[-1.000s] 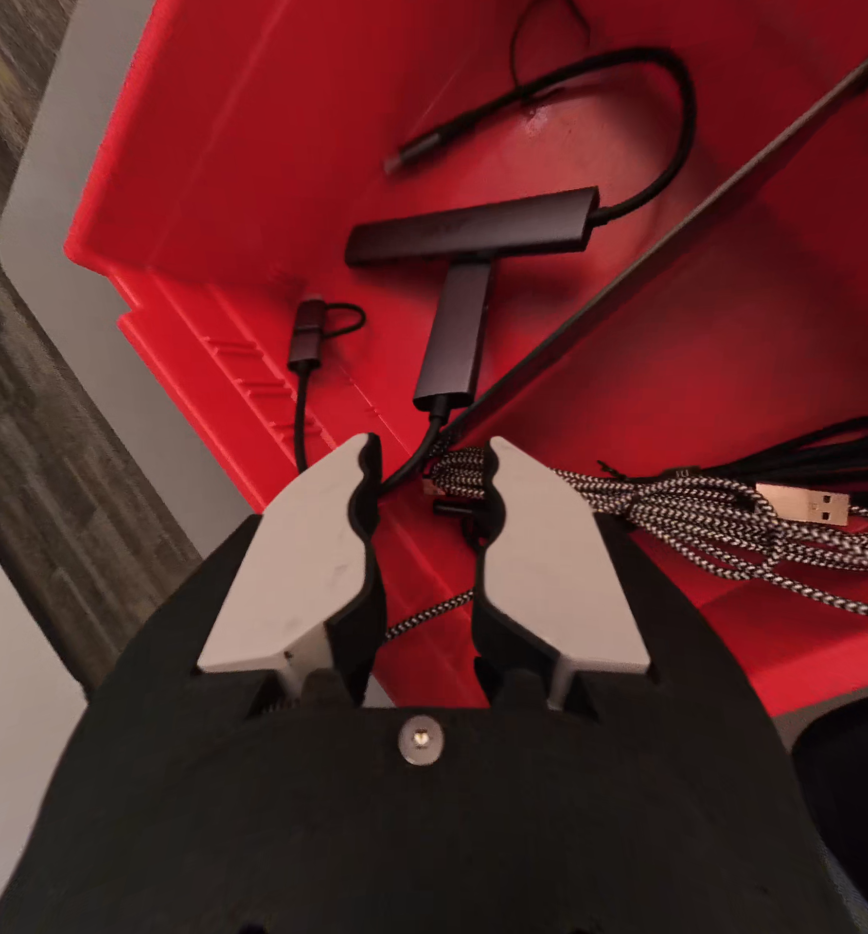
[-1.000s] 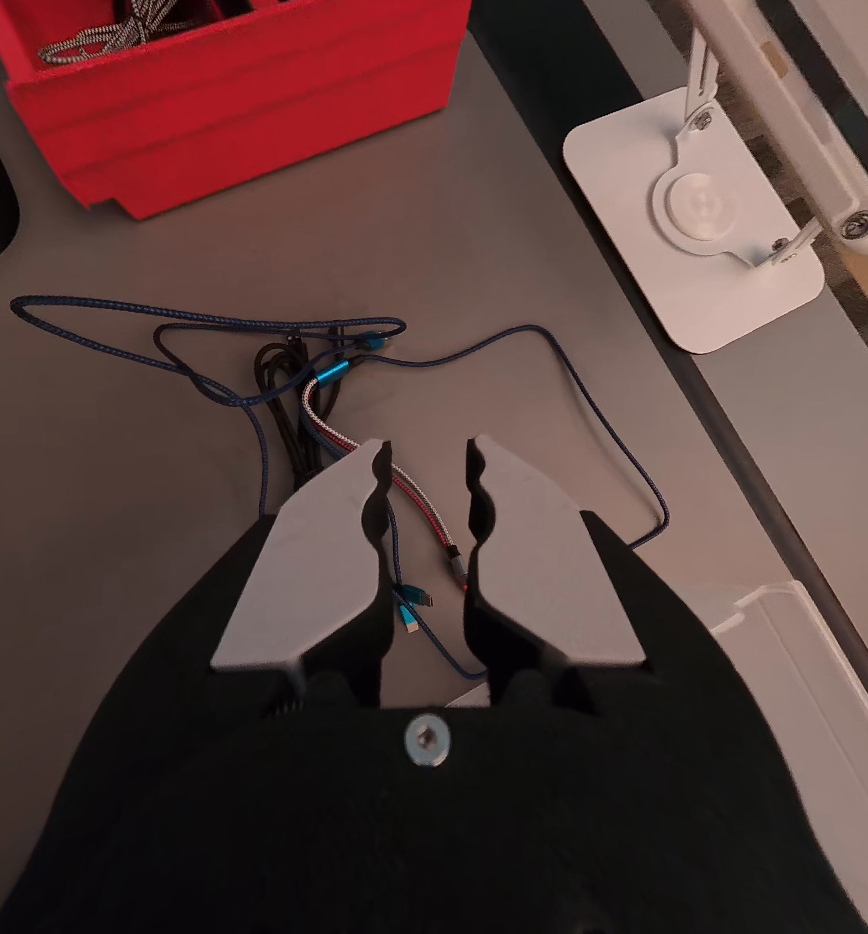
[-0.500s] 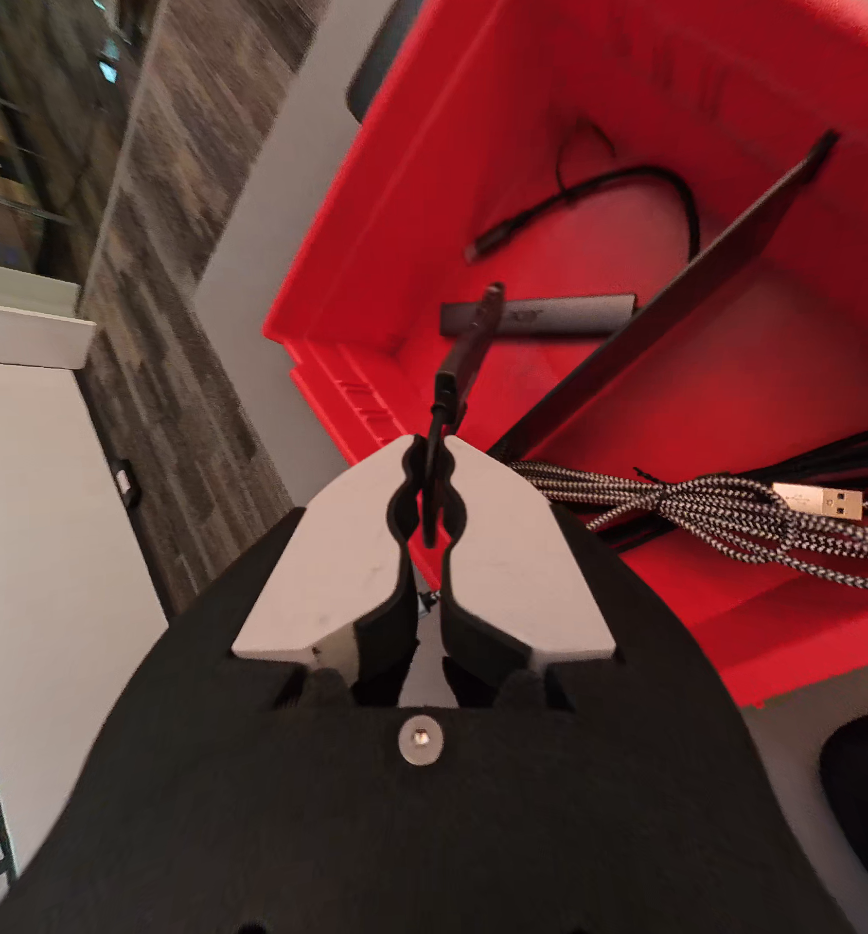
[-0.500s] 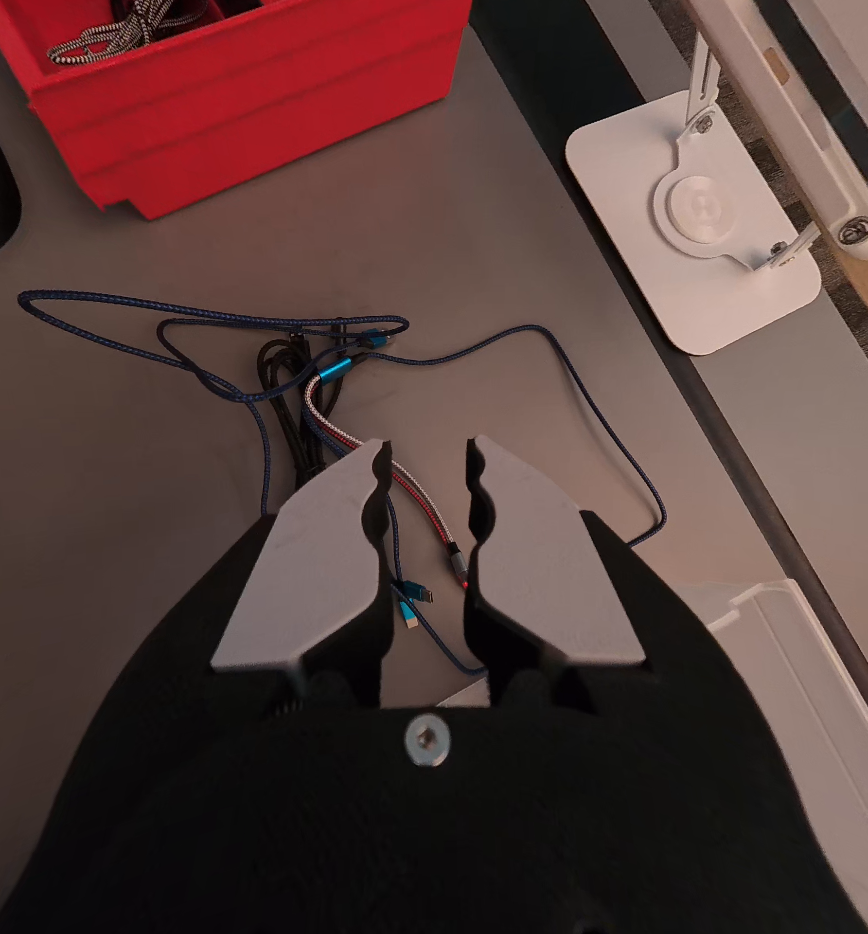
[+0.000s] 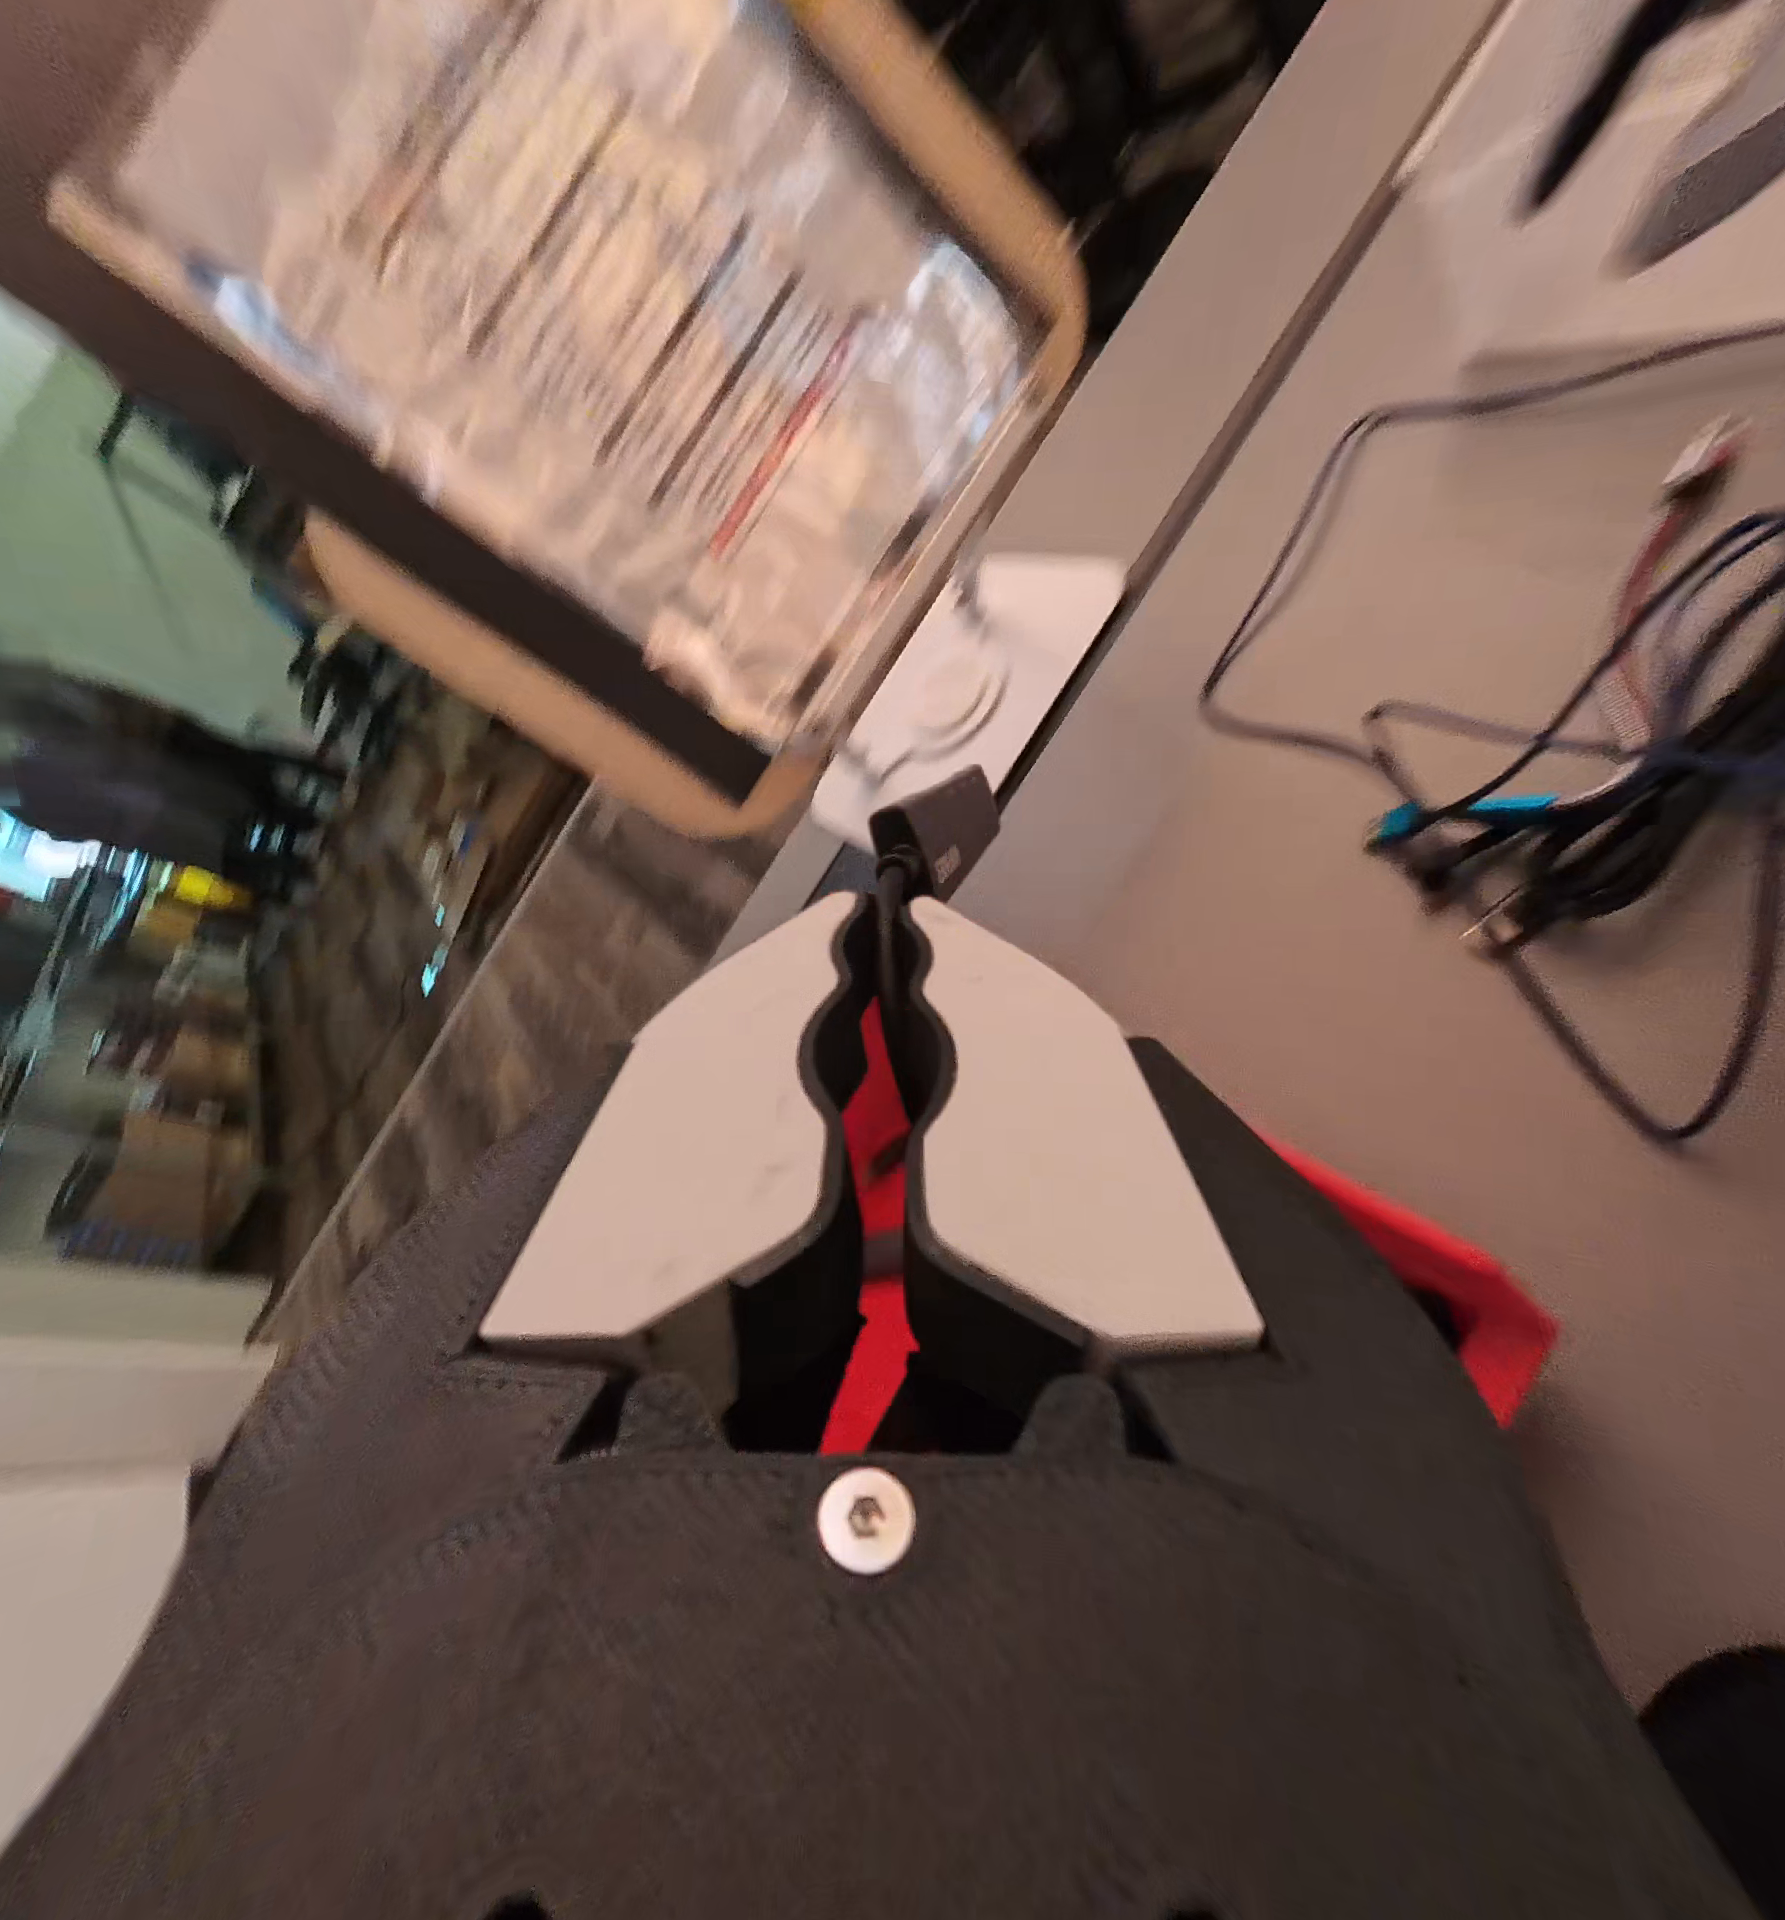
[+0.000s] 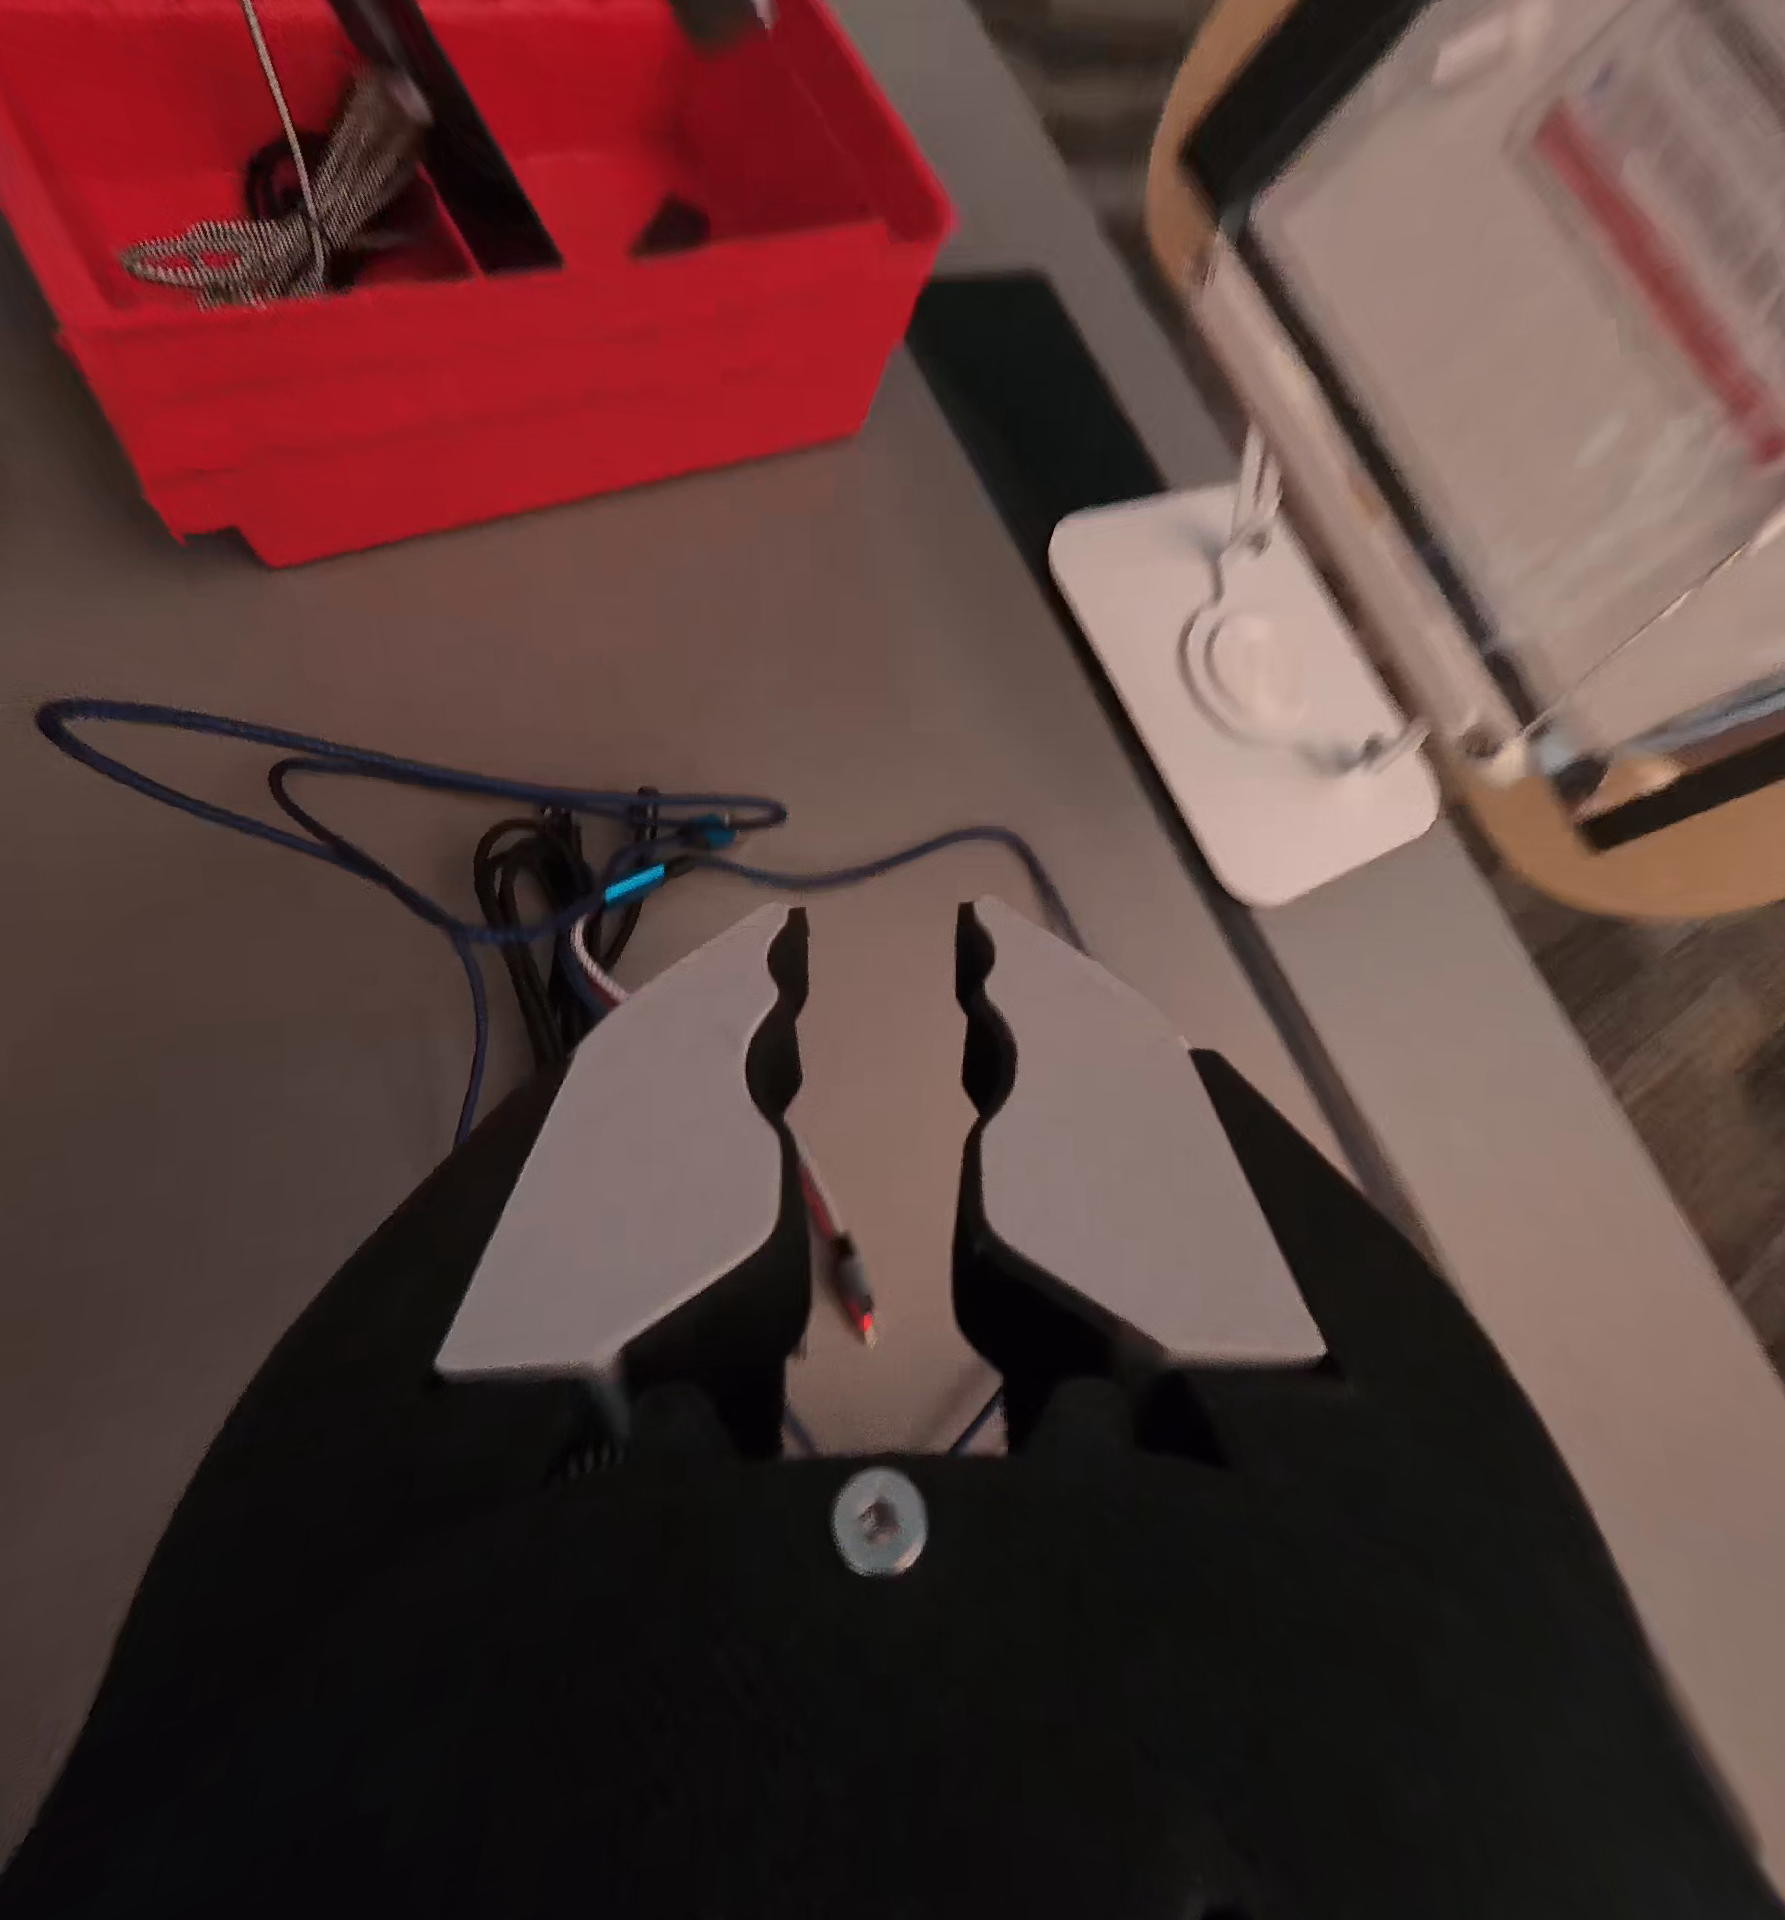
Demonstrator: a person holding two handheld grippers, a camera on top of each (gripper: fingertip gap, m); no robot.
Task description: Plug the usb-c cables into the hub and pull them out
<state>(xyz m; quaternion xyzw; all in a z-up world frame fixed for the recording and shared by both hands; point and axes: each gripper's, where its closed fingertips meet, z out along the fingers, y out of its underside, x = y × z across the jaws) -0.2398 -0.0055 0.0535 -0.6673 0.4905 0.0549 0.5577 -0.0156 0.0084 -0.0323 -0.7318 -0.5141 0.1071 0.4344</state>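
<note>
Grey table [image 6: 244, 1195]: red bin [image 6: 514, 416] upper left, cable tangle [image 6: 555, 894] centre-left, white stand base [image 6: 1231, 665] right.

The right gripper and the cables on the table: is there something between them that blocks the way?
Nothing visible blocks it. The right gripper is open above the bare grey table, and the red-tipped cable lies directly under its gap. The rest of the bundle lies to the left.

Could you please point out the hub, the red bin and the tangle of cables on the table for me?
hub [image 5: 945, 831], left wrist view, on its dark end just above the shut jaws.
red bin [image 6: 514, 405], right wrist view, on its front outer wall.
tangle of cables [image 6: 545, 894], right wrist view, on the black coil.
</note>
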